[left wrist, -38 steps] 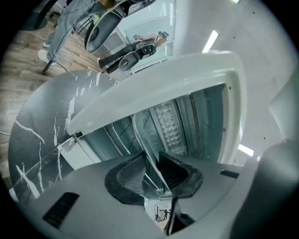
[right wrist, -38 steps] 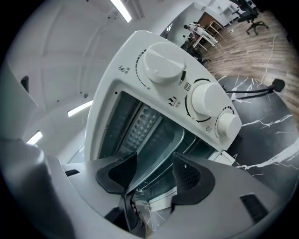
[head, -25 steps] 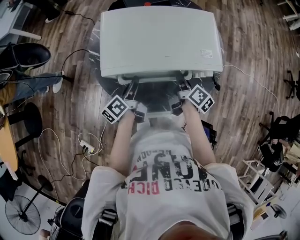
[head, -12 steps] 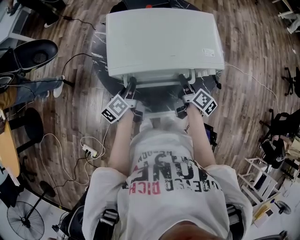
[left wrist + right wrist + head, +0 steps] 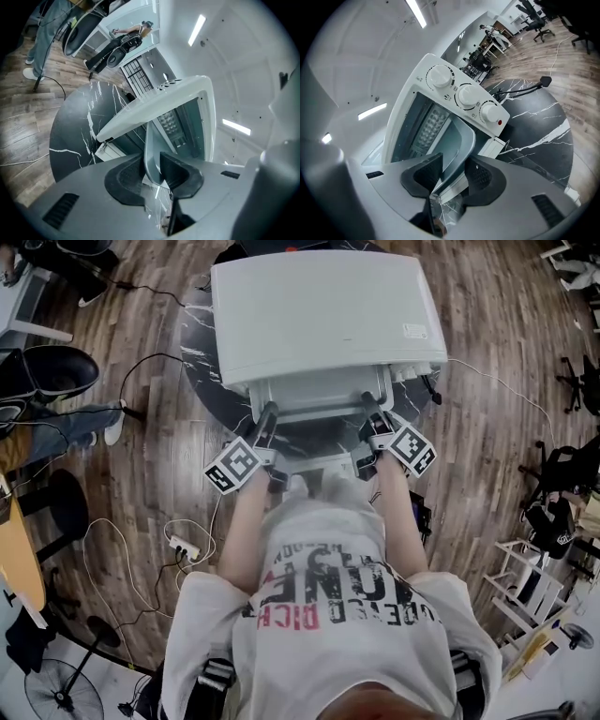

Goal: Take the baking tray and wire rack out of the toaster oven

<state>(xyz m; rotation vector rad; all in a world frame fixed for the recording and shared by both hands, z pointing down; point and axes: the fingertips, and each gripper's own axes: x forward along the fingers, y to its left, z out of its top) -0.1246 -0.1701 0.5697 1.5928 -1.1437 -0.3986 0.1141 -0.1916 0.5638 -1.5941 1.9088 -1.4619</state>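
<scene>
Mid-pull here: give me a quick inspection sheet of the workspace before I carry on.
Surface: round black marbled table, with the toaster oven on it.
Job's things: baking tray partway out of the oven; wire rack not made out.
Clutter: nothing seen.
Grippers: left gripper clamped on the tray's rim, its jaws just eased open slightly; right gripper clamped on the rim too.
Cables: black cable on the table beside the oven; power strip with white leads on the floor.
Surroundings: wooden floor, office chair, fan, someone's legs.
</scene>
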